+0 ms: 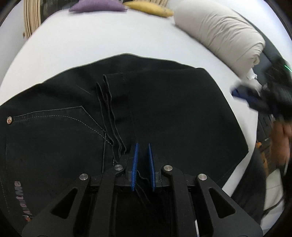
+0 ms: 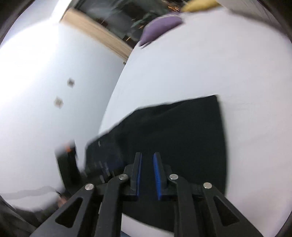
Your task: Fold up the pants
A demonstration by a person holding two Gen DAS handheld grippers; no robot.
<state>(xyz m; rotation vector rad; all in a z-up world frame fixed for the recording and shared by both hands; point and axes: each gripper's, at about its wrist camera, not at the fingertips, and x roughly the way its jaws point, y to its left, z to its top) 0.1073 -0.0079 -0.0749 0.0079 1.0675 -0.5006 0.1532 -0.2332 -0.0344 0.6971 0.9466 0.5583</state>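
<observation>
Black pants (image 1: 182, 109) lie folded flat on the white bed sheet (image 1: 91, 40), with a stitched back pocket (image 1: 54, 127) at the left and stacked leg hems running toward me. My left gripper (image 1: 142, 145) is low over the near edge, its blue pads (image 1: 135, 164) nearly together, and a fabric edge is caught between them. In the right wrist view the pants (image 2: 182, 131) form a dark rectangle. My right gripper (image 2: 147, 154) hovers over them with a narrow gap and nothing between its pads. It shows as a blur (image 1: 255, 104) at the right in the left wrist view.
A rolled cream duvet (image 1: 219, 32) lies at the back right of the bed. A purple cushion (image 1: 94, 6) and a yellow cushion (image 1: 151, 8) sit at the far edge. The bed's side edge (image 2: 113, 94) drops to a pale floor (image 2: 36, 91). A person's hand (image 1: 281, 138) is at the right.
</observation>
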